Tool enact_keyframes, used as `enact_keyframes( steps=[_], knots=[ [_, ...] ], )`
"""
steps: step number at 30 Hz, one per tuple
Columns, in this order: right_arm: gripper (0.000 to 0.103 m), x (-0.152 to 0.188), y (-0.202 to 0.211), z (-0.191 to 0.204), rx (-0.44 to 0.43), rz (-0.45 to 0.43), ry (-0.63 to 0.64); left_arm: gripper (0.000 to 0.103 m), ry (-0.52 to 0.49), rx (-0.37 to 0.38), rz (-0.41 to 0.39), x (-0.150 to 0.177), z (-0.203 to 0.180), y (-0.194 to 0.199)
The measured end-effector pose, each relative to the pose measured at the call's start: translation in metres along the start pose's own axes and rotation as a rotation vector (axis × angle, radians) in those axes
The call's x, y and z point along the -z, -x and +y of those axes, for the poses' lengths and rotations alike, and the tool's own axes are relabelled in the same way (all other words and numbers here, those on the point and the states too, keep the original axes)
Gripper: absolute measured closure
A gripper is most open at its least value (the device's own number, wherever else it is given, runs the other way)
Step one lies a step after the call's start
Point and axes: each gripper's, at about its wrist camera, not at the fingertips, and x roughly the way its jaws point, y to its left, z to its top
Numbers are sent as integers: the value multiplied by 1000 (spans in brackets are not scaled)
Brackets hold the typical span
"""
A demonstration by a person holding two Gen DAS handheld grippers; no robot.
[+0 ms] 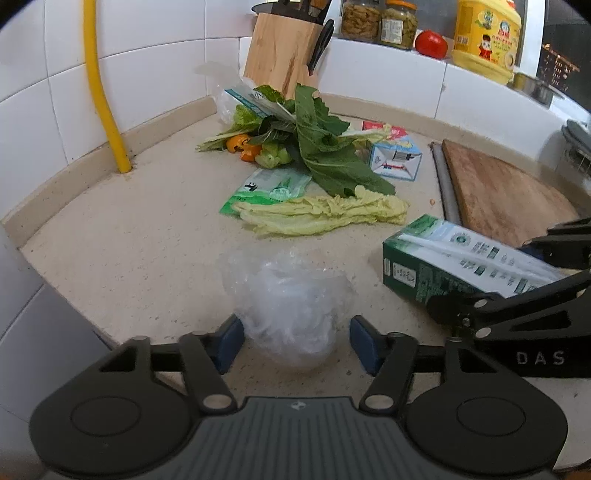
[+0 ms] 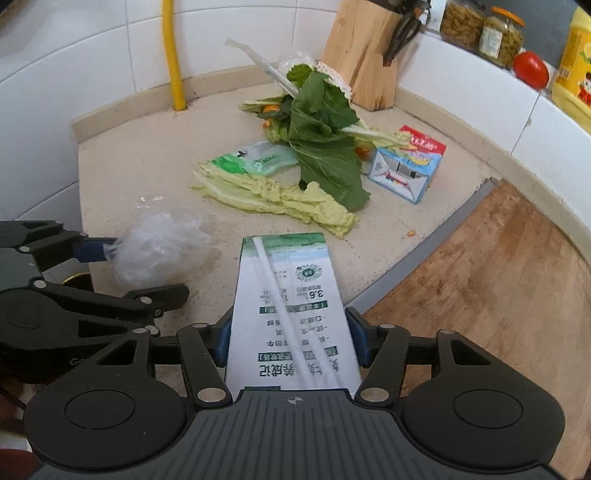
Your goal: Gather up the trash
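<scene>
A crumpled ball of clear plastic wrap rests on the beige counter, between the blue pads of my left gripper. The jaws stand open, and a small gap shows at the right pad. My right gripper is shut on a green-and-white milk carton, its pads pressed on both sides; a wrapped straw lies along its top. In the left wrist view, the carton sits tilted at the right. Further back lie a pale cabbage leaf, dark green leaves, a green wrapper, orange peel and a small blue carton.
A wooden cutting board covers the counter's right side. A knife block stands at the back by the tiled wall, and a yellow pipe rises from the back left corner. Jars, a tomato and a yellow bottle sit on the ledge.
</scene>
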Motion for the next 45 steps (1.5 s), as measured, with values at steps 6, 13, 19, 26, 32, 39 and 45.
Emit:
enact_keyframes(
  steps=[6, 13, 19, 26, 32, 39, 45],
  knots=[
    [42, -4, 3, 3, -14, 15, 6, 72, 32, 23, -14, -1, 6, 7],
    [42, -15, 16, 8, -50, -28, -3, 72, 95, 38, -73, -3, 23, 27],
    [42, -21, 27, 13, -67, -71, -14, 72, 144, 38, -99, 0, 36, 40],
    [42, -21, 28, 30, -109, -86, -1, 72, 156, 4, -127, 7, 45, 57],
    [42, -24, 27, 51, -163, -100, 22, 72, 189, -50, -150, 18, 63, 75],
    [42, -29, 24, 85, -237, -112, 64, 72, 242, -132, -157, 37, 91, 96],
    [42, -32, 20, 120, -303, -115, 103, 72, 287, -201, -162, 56, 114, 114]
  ],
)
